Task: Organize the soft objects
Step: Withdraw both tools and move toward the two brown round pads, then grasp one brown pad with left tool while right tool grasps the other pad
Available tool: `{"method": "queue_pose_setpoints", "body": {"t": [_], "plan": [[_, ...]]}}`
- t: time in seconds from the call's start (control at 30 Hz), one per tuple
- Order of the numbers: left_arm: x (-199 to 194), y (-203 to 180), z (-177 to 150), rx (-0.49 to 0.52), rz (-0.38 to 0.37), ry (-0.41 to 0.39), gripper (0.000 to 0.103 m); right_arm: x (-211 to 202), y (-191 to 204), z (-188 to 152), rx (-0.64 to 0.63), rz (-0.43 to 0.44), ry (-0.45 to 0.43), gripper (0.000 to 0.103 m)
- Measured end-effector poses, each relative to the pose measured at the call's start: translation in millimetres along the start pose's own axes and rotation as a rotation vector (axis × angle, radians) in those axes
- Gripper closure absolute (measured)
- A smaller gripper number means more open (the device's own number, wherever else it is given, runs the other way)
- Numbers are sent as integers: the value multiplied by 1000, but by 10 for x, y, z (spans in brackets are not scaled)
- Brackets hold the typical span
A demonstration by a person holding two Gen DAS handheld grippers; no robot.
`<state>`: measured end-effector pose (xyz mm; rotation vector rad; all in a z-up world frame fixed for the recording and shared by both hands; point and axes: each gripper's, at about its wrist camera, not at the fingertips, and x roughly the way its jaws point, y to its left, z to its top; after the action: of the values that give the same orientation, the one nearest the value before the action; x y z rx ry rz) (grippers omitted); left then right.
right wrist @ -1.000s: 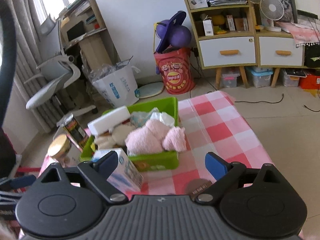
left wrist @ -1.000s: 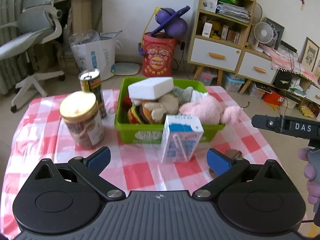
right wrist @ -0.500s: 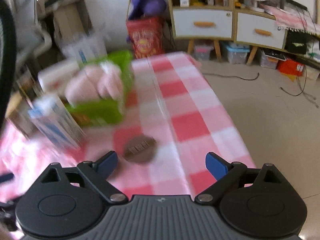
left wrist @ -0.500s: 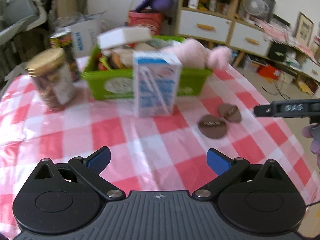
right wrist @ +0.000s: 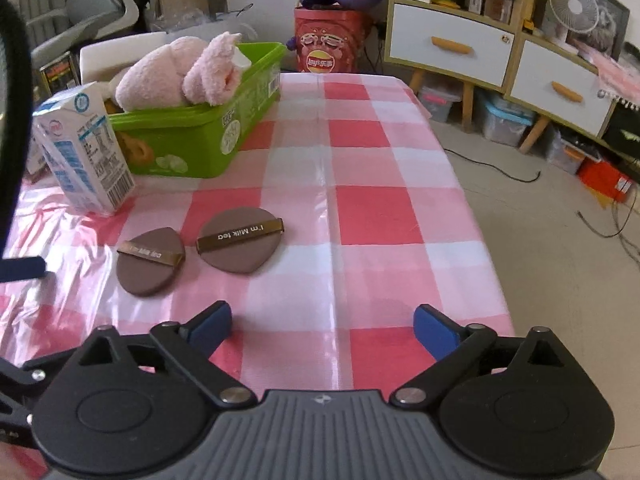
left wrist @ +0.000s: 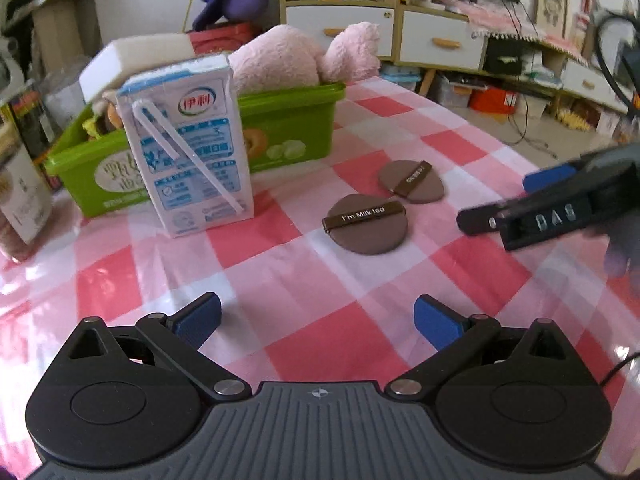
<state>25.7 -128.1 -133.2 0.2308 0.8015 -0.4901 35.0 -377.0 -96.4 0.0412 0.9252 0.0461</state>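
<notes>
Two brown makeup puffs lie flat on the checked tablecloth: a round one (left wrist: pixel 365 224) (right wrist: pixel 150 263) and a teardrop one (left wrist: pixel 412 181) (right wrist: pixel 240 244). A green basket (left wrist: pixel 288 128) (right wrist: pixel 240 116) holds a pink plush toy (left wrist: pixel 288 60) (right wrist: pixel 180 74), a white sponge (left wrist: pixel 136 54) and other soft items. My left gripper (left wrist: pixel 318 320) is open and empty, low over the cloth short of the puffs. My right gripper (right wrist: pixel 322 324) is open and empty, right of the puffs; it also shows in the left wrist view (left wrist: pixel 560 200).
A milk carton (left wrist: pixel 188 144) (right wrist: pixel 84 148) stands in front of the basket. A jar (left wrist: pixel 16 184) and a can (left wrist: pixel 28 120) stand at the left. The table's right edge (right wrist: pixel 480 216) drops to the floor. Cabinets (right wrist: pixel 452 46) stand behind.
Both grippers have dropped lower and closer to the cloth, swinging toward the two brown puffs, which now lie just ahead. Both stay open and empty.
</notes>
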Motion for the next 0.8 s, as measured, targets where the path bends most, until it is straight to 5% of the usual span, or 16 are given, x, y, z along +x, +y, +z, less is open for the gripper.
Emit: {"method": "queue_pose_setpoints", "body": {"t": [0.8], "plan": [[237, -61, 160, 66, -73, -71, 5, 113, 66, 38, -57, 45, -81, 20]]}}
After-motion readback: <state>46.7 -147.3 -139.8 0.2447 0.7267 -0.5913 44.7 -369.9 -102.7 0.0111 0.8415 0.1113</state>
